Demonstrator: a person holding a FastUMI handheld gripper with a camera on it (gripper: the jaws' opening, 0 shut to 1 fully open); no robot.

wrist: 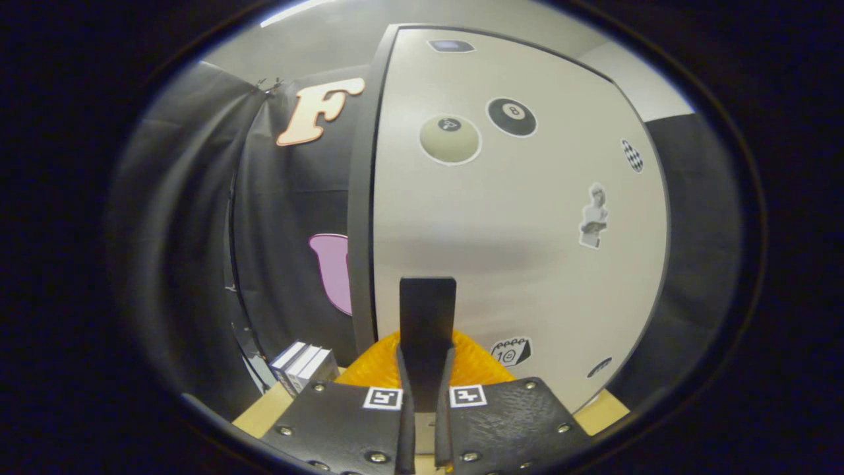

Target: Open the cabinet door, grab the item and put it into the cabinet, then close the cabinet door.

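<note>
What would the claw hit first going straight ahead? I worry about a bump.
Probably the closed cabinet door, right ahead of the shut claw; the gap between them is unclear.

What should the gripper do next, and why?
Probably move to the cabinet door's left edge and pull it open. The door looks shut, and the gripper has its fingers nearly together, close before it, with nothing between them.
</note>
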